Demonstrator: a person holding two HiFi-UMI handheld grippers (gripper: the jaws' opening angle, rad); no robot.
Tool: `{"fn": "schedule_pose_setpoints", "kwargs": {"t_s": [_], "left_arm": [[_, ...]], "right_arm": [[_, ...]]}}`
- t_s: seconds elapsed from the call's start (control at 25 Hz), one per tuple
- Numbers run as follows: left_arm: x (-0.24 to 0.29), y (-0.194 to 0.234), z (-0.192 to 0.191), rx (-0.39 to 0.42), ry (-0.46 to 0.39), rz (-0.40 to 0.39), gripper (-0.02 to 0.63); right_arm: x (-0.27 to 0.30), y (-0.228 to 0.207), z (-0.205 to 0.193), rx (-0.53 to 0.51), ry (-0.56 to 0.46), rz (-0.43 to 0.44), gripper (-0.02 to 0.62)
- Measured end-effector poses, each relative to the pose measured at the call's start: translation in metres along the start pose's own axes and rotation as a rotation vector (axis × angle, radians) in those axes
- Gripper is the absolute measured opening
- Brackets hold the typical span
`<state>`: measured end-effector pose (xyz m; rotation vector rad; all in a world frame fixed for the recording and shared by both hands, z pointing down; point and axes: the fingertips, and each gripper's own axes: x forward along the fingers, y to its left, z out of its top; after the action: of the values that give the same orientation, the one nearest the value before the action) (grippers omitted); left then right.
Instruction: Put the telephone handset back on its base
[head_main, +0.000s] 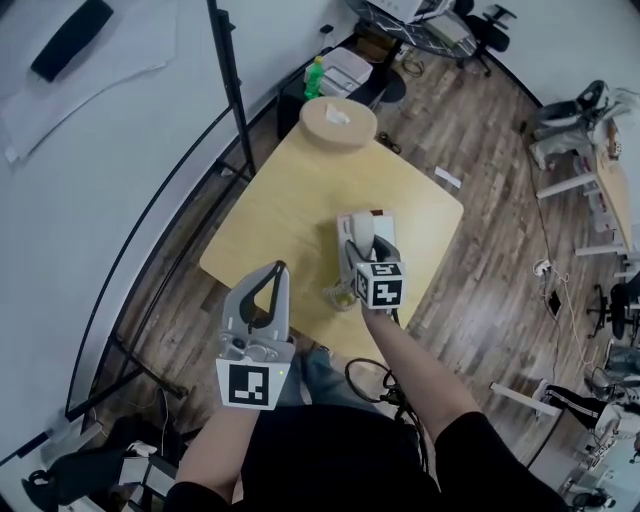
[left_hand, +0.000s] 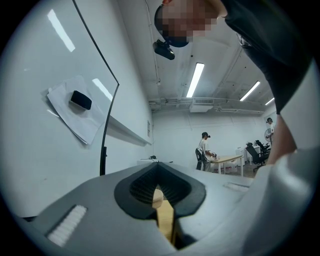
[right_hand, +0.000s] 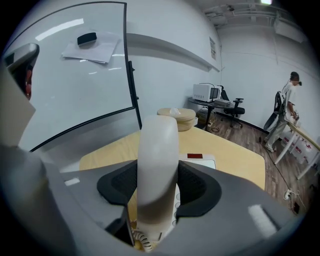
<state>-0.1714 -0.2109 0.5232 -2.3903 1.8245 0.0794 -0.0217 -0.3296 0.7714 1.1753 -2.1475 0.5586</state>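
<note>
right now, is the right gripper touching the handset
Touching. The right gripper view shows the right gripper clamped on both sides of the handset, with no gap.

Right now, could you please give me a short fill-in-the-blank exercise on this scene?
The right gripper clamps the white plastic telephone ___.
The white rectangular telephone base sits on the pale yellow wooden ___.
The left gripper, jaws shut, holds ___.
Missing: handset; table; nothing.
</note>
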Motion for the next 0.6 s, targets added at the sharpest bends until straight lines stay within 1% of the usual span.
{"fn": "schedule_pose_setpoints", "kwargs": {"t_s": [0.12, 0.36, 0.6], "left_arm": [[0.002, -0.002, -0.001, 0.001, 0.005, -0.005, 0.0], [0.0, -0.002, 0.003, 0.003, -0.007, -0.006, 0.0], [-0.005, 0.001, -0.001, 0.004, 0.004, -0.001, 0.0]], "right_arm": [[0.004, 0.001, -0.005, 0.005, 0.036, -0.01, 0.235], [0.011, 0.002, -0.03, 0.044, 0.131, -0.024, 0.235], [0.03, -0.002, -0.037, 0.067, 0.199, -0.047, 0.235]]}}
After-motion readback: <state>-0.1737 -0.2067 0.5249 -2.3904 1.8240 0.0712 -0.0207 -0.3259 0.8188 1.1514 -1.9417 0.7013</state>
